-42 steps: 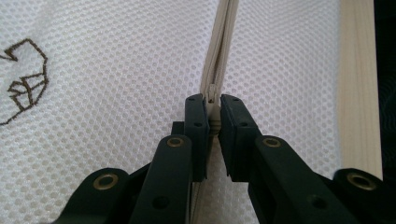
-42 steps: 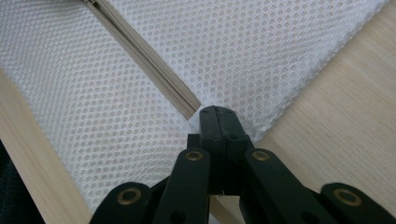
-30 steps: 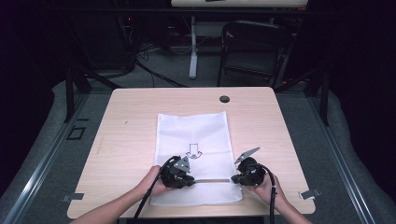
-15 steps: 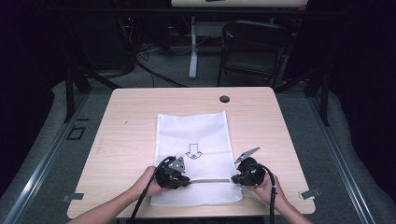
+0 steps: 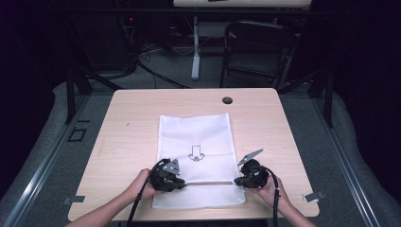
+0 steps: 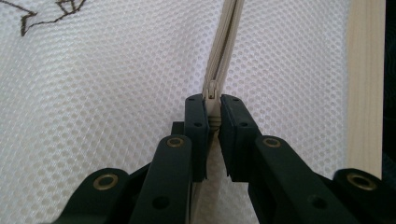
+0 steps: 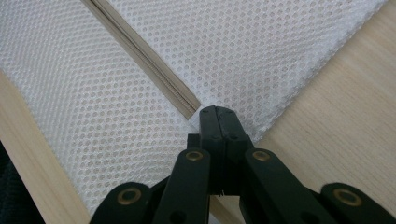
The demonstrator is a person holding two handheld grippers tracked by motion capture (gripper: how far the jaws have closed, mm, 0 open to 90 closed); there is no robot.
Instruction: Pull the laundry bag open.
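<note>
A white mesh bag point(image 5: 197, 156) with a small arrow mark point(image 5: 196, 152) printed on it lies flat on the light wooden worktop point(image 5: 132, 123), its long side running away from the person and its near end close to the worktop's front edge. A beige zipper point(image 5: 208, 183) runs straight across the bag near that front end. The left tongs point(image 5: 182, 182) sit at the left stretch of the zipper; in the left gripper view they point(image 6: 212, 105) are closed narrowly on the zipper's slider point(image 6: 212, 91), the two black pads pressing it from either side, with the zipper band point(image 6: 226, 42) stretching away ahead of them over the mesh. The right tongs point(image 5: 236, 181) are at the bag's right edge, where the zipper ends; in the right gripper view they point(image 7: 218, 112) are squeezed fully together, pinching the bag's corner at the zipper's end point(image 7: 198, 109), with bare wood point(image 7: 336, 116) showing just beyond the mesh edge. Compared with a second ago, the left tongs have slid leftward along the zipper line, from close under the arrow mark to nearer the bag's left edge, so a longer stretch of zipper now lies between the two pairs of tongs. The right tongs have kept their place at the right edge, and the bag itself lies as it did. A small dark round grommet point(image 5: 227, 100) sits in the worktop near its far edge, well apart from the bag.
</note>
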